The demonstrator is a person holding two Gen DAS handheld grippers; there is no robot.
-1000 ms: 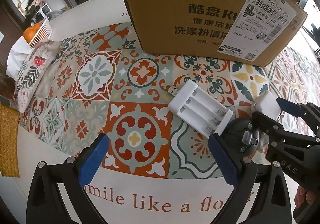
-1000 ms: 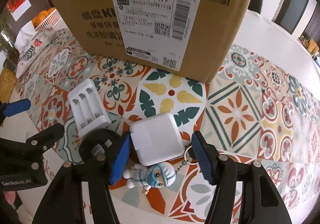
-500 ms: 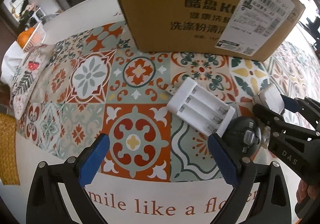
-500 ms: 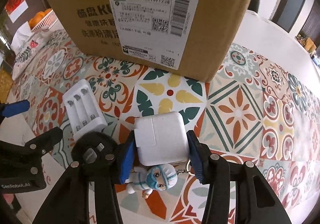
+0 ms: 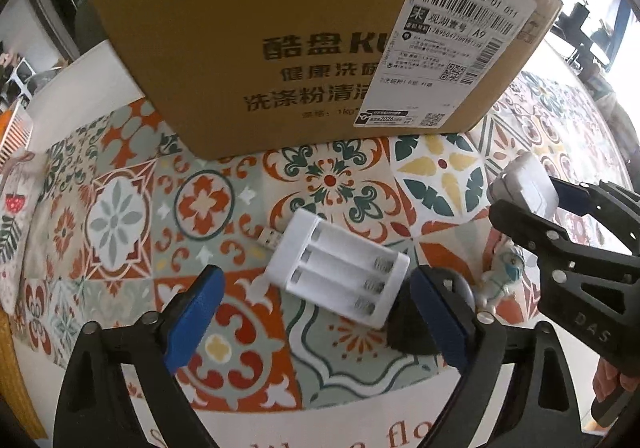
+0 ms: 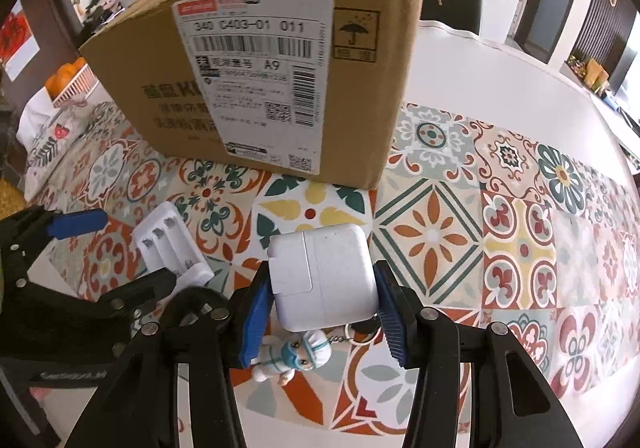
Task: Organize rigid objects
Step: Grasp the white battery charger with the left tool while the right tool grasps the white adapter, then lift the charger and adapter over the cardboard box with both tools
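Note:
My right gripper (image 6: 320, 308) is shut on a white square power adapter (image 6: 324, 280) and holds it lifted above the patterned mat; it also shows in the left wrist view (image 5: 524, 188). My left gripper (image 5: 320, 312) is open, its blue fingers either side of a white battery charger (image 5: 340, 272) lying on the mat, also seen in the right wrist view (image 6: 172, 248). A black round object (image 5: 424, 320) lies by the left gripper's right finger. A small figurine keychain (image 6: 296, 356) lies under the adapter.
A large cardboard box (image 6: 260, 80) with a shipping label stands on the mat behind the objects, open at the top. A basket of oranges (image 6: 68, 82) sits far left. The white table edge (image 5: 320, 428) is close in front.
My right gripper closed on the power adapter and lifted it off the mat. My left gripper moved forward towards the battery charger, still open.

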